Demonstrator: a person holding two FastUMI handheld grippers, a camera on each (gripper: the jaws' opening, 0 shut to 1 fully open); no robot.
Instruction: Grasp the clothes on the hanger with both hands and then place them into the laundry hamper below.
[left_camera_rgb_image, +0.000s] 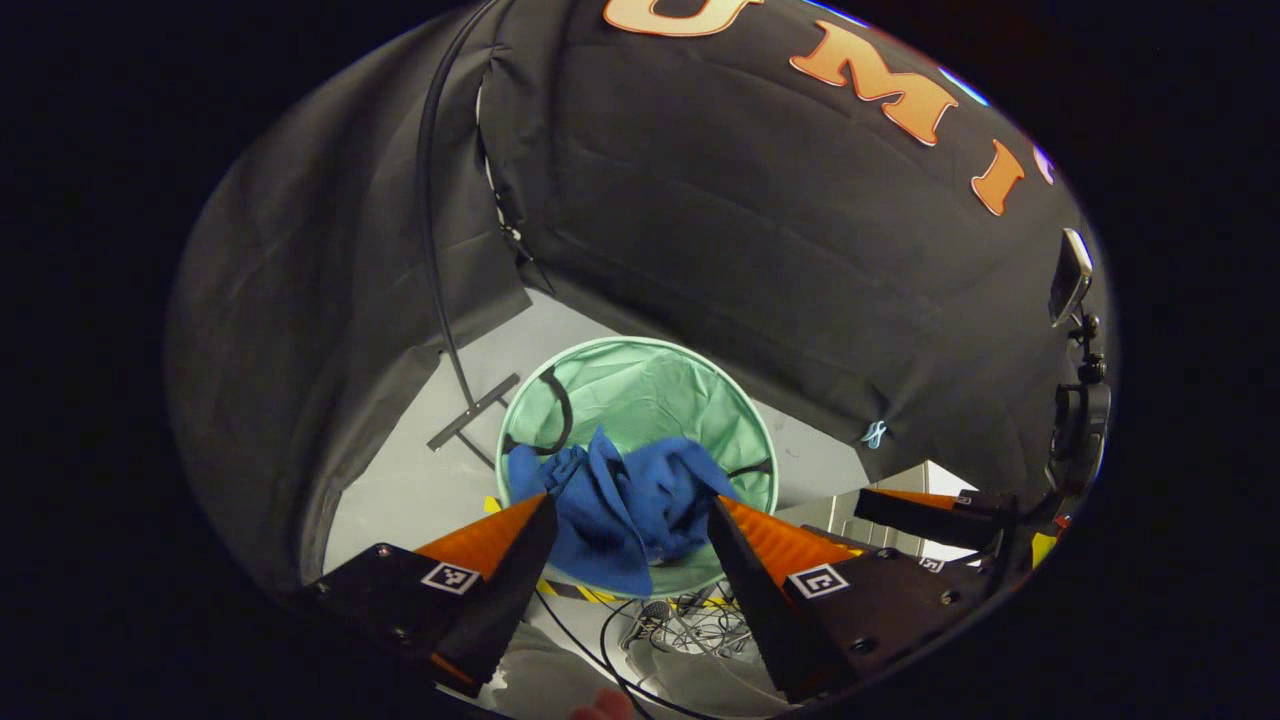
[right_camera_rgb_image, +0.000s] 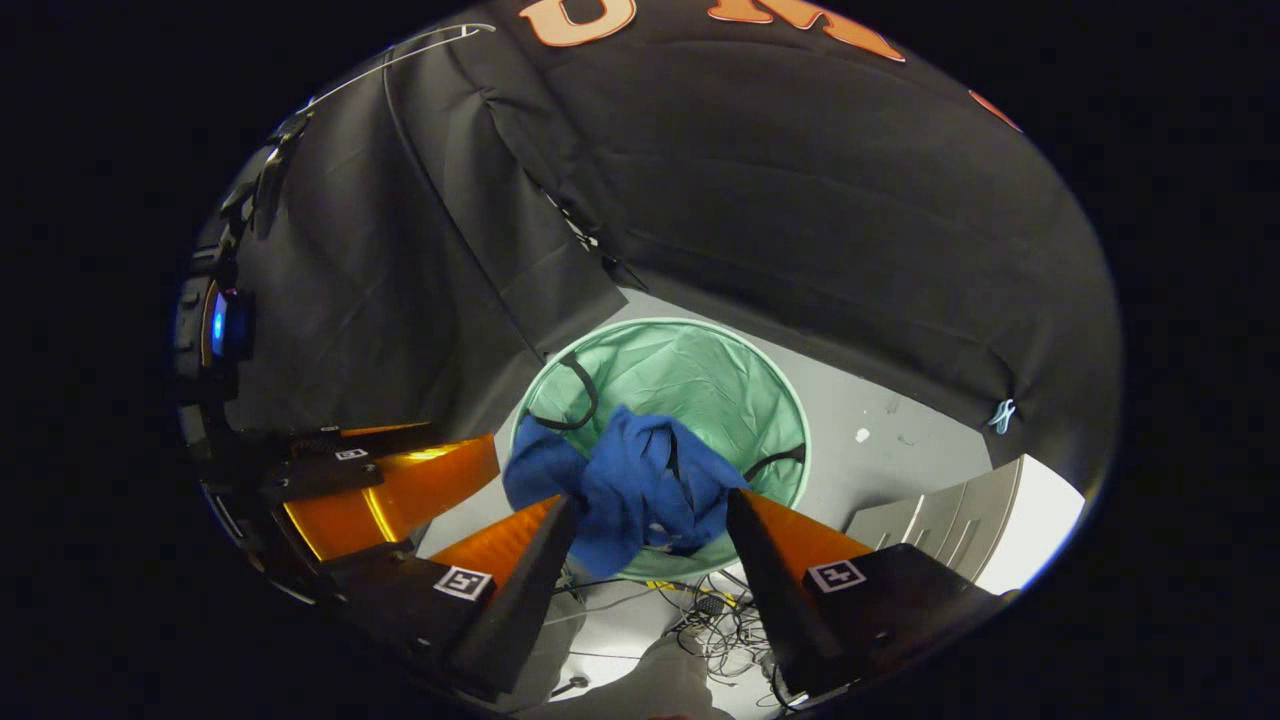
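We judge the task nearly finished: the blue garment (left_camera_rgb_image: 625, 500) lies in the green laundry hamper (left_camera_rgb_image: 640, 385), draped over its near rim with one fold hanging down the outside. What seems left is to make sure that fold slips inside, then to pull both tools away.

Our left gripper (left_camera_rgb_image: 630, 515) hangs above the hamper with its jaws spread wide and nothing between them. Our right gripper (right_camera_rgb_image: 650, 515) sits just beside it, jaws equally wide and empty; in the left gripper view it shows off to the right. Neither touches the cloth, as far as we can tell.

The garment looks soft and crumpled, bunched in deep folds with a darker hollow in the middle. The hamper stands on the pale floor (right_camera_rgb_image: 900, 430) near the black booth wall, and loose cables (right_camera_rgb_image: 720, 615) lie on the floor below its near edge.
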